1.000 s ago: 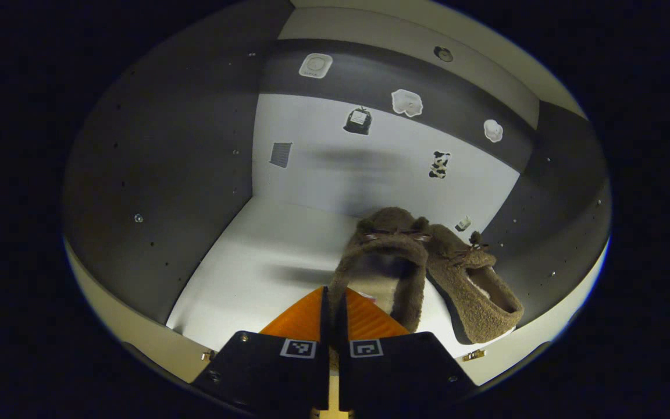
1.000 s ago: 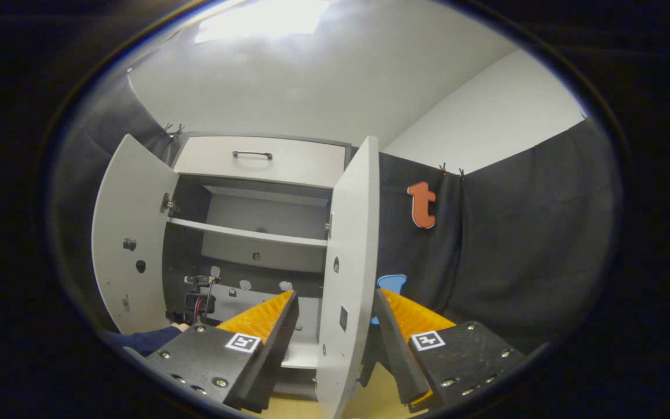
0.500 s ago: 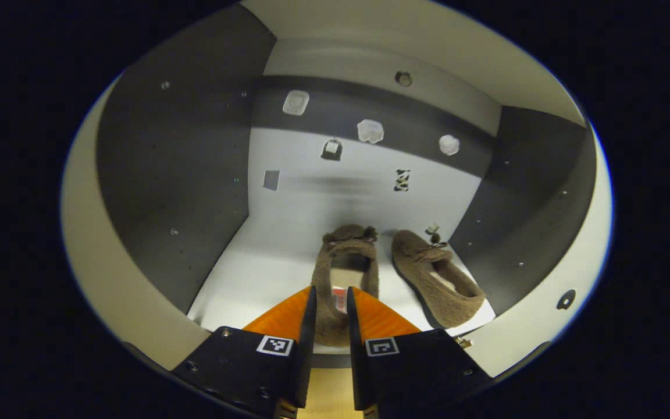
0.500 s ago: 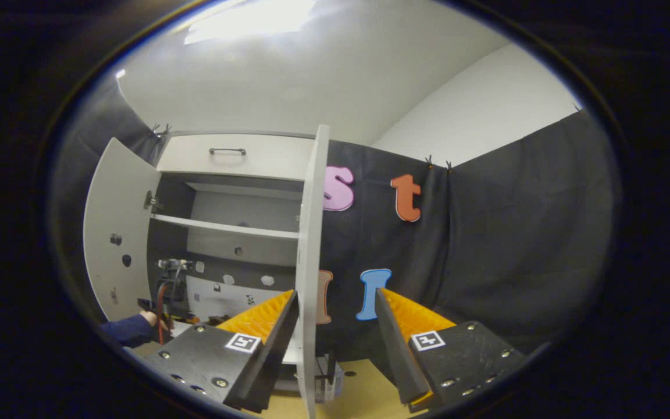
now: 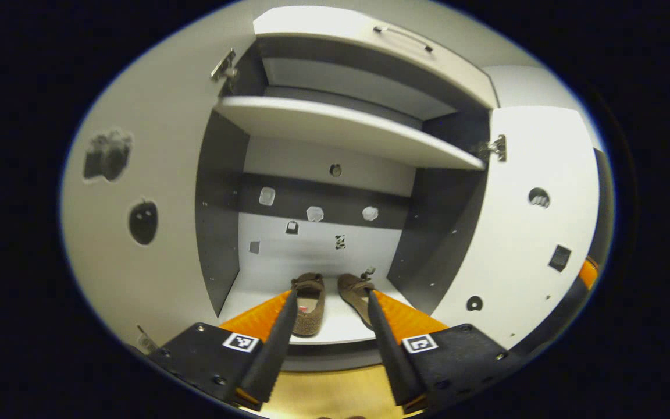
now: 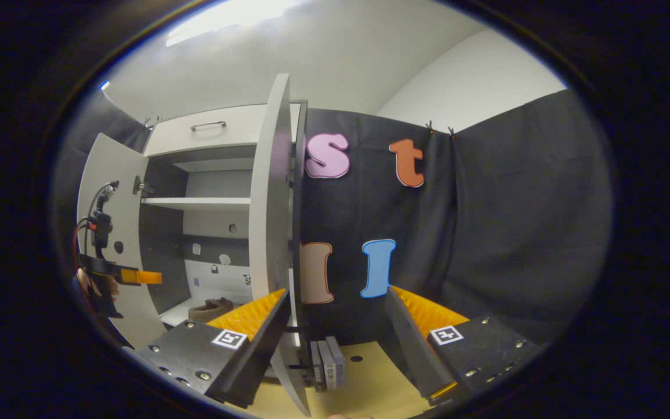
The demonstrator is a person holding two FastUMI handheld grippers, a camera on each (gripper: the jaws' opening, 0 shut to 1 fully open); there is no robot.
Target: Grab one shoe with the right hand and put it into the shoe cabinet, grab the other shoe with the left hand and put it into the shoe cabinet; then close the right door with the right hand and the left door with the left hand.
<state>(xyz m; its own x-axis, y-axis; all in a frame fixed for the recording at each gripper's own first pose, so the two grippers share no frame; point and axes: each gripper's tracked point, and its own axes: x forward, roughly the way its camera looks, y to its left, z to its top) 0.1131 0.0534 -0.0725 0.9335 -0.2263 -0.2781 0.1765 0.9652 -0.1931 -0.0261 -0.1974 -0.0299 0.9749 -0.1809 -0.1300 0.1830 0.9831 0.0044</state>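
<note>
Peeking past the orange ribbed fingers [image 5: 265, 317] of the left gripper [image 5: 327, 326], which stands spread wide and empty, two fuzzy brown shoes sit side by side on the white bottom shelf [image 5: 335, 329] of the shoe cabinet [image 5: 346, 125]: the left shoe [image 5: 307, 302] shows its pale lining, while the right shoe [image 5: 355, 294] is partly hidden behind a finger. Small stickers on the cabinet's back wall are too tiny to make out. The right gripper [image 6: 335, 317] is likewise splayed and holds nothing, its fingers straddling the thin edge of the smooth white right door [image 6: 271, 221], with contact unclear; the left door [image 6: 108, 233] stands open.
</note>
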